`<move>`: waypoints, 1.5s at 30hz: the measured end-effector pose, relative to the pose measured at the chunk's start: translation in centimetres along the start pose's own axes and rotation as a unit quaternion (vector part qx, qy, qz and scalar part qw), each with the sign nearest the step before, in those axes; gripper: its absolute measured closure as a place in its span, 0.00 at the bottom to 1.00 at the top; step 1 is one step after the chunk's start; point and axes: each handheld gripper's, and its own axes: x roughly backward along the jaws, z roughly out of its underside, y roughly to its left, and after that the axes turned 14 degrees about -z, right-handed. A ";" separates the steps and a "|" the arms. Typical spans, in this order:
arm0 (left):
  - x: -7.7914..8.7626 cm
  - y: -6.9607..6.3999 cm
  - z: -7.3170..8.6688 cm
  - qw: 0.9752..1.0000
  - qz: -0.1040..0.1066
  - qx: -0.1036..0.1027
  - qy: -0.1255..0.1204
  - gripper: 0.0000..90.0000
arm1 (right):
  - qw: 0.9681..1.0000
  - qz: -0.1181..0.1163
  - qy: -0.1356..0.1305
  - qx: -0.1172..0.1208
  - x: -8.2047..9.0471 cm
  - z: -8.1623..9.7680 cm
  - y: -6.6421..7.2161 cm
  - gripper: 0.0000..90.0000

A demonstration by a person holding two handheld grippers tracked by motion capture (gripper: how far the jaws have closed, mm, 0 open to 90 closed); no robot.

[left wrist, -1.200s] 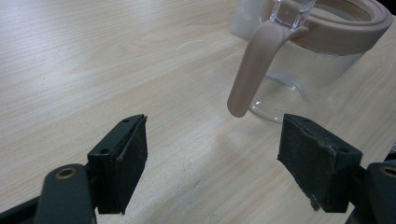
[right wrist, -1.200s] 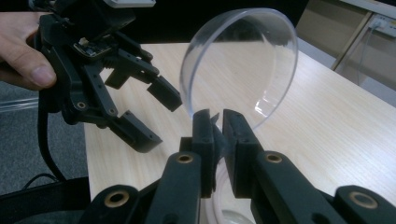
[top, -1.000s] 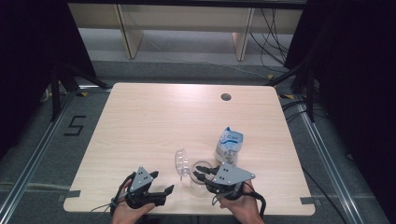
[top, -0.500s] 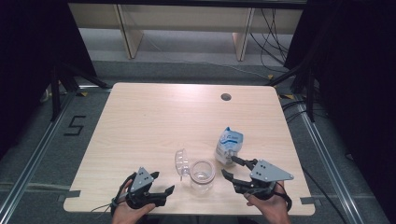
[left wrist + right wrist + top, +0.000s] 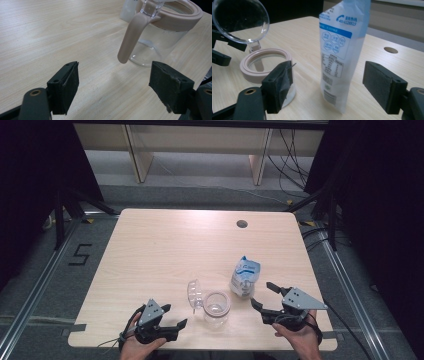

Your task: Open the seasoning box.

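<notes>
Right hand-held gripper [image 5: 261, 296]: just let go of jar [image 5: 216, 308], jaws opening wide, moved over beside bag [image 5: 245, 276], nothing held. Left hand-held gripper [image 5: 176, 316]: wide, empty, near jar. Jar open on counter [image 5: 160, 250], lid [image 5: 193, 292] flipped up. Bag likely next.

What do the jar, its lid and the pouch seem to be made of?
Jar: clear glass or hard plastic, glossy, see-through, with a matte beige, rubbery-looking rim.
Lid: clear hard plastic, domed, shiny.
Pouch: thin printed plastic film, soft sheen, creased.
</notes>
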 end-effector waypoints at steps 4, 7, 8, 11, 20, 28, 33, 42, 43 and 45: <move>0.0 -0.1 0.0 1.000 0.001 0.003 -0.002 0.26 | 1.000 0.002 0.009 -0.017 0.1 0.3 -0.3 0.23; 0.0 -0.1 0.0 1.000 0.003 0.005 -0.003 0.26 | 1.000 0.011 -0.003 0.000 -0.1 0.6 -0.9 0.20; 0.0 -0.1 0.0 1.000 0.003 0.005 -0.003 0.26 | 1.000 0.014 0.004 -0.015 0.0 0.7 -0.8 0.19; 0.0 0.0 0.0 1.000 0.004 0.002 -0.003 0.26 | 1.000 0.011 0.010 -0.023 -0.1 0.9 -1.0 0.18; -0.1 0.0 0.0 1.000 0.001 0.002 -0.003 0.26 | 1.000 0.013 0.003 -0.004 -1.0 1.7 -2.1 0.17; -0.2 0.0 0.0 1.000 0.002 0.004 -0.002 0.26 | 1.000 -0.001 0.007 0.001 -2.2 2.0 -2.9 0.17; -0.2 0.0 0.0 1.000 0.005 -0.002 -0.006 0.26 | 1.000 0.007 0.017 0.011 -2.9 2.0 -3.2 0.17; -0.4 -0.4 0.0 1.000 0.004 -0.002 0.002 0.25 | 1.000 0.000 0.008 0.021 -3.8 2.1 -3.5 0.17; -0.4 -0.3 0.0 1.000 0.005 -0.004 0.003 0.25 | 1.000 -0.003 0.013 0.013 -3.8 2.1 -3.4 0.17; -0.4 -0.2 0.0 1.000 0.004 -0.003 0.002 0.25 | 1.000 0.004 0.009 0.020 -4.0 2.1 -3.6 0.17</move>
